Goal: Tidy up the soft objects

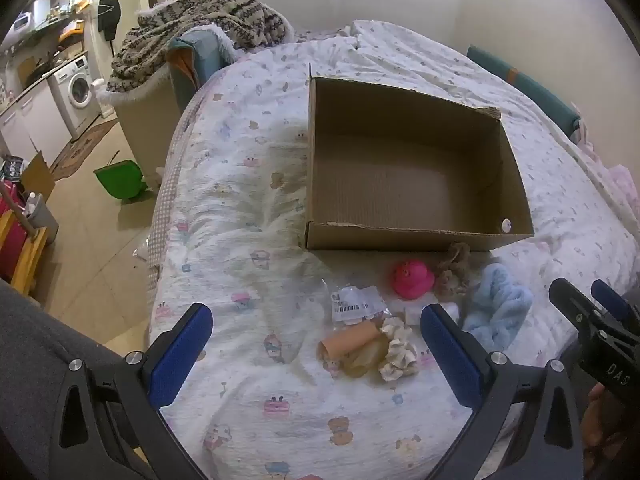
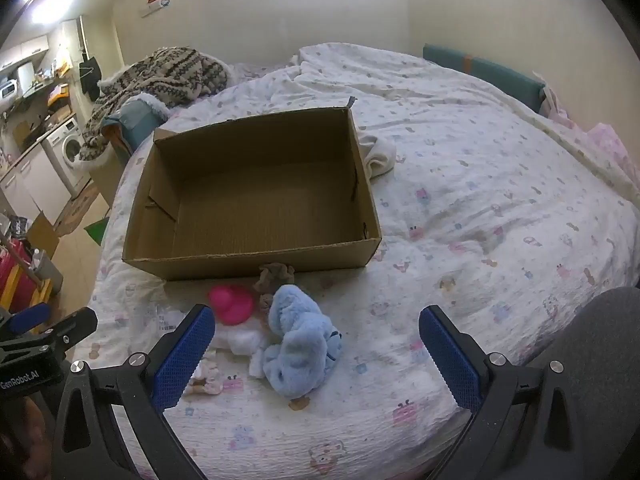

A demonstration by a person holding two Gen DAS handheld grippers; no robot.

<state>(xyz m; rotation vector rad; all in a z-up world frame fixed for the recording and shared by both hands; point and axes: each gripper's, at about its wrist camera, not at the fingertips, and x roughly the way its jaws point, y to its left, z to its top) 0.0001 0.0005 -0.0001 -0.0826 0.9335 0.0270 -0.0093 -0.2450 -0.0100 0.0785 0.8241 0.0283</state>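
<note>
- Only the left view shows the cream scrunchie [image 1: 398, 354] and the small bag with a barcode label [image 1: 358, 304].
- The right view shows "GenRobot.AI" on the left gripper [image 2: 46, 322].
- The cardboard box [image 2: 256, 258] has nothing in it.
- The blue fluffy toy [image 2: 298, 346] and pink toy [image 2: 232, 304] lie on the bed [image 2: 500, 220] just in front of it.
- Both the left gripper [image 1: 316, 354] and right gripper [image 2: 314, 354] are spread wide, holding nothing.

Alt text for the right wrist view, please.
An empty cardboard box sits on a bed, with a blue plush, a pink toy and a brown scrunchie lying before it. The right gripper hangs open above them, holding nothing.
</note>
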